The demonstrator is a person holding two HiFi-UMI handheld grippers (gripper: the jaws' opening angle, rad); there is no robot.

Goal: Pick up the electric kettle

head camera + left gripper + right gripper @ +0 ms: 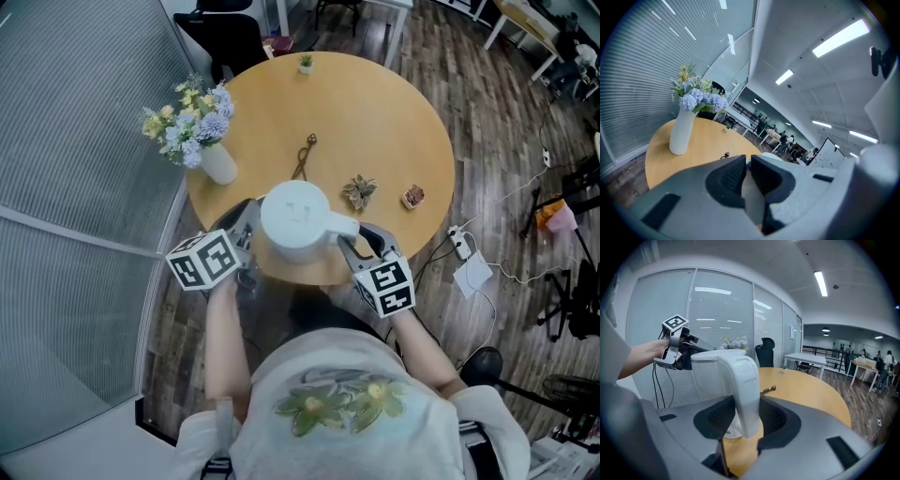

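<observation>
the electric kettle (295, 220) sits at the near edge of the round table (375, 122), right in front of the person, with a gripper on each side of it. the right gripper (747, 416) comes in from the table's near right, its jaws spread wide around the kettle's handle (744, 380), dark pads flat on both flanks. that is the sensible hold, since the handle is the part made to carry the weight. the left gripper (746, 176) reaches in from the table's near left, its jaws drawn to a narrow slit on a thin pale edge. judging by the right gripper view, where its tips meet the top of the kettle on the far side from the handle, that edge looks like the rim or spout lip. this second pinch probably keeps the body from swinging or tipping under a one-sided grip. whether the kettle's bottom is clear of the table cannot be told. the vase of flowers (217, 161) at the table's left edge stands close to the left gripper, so a straight upward lift seems safest
</observation>
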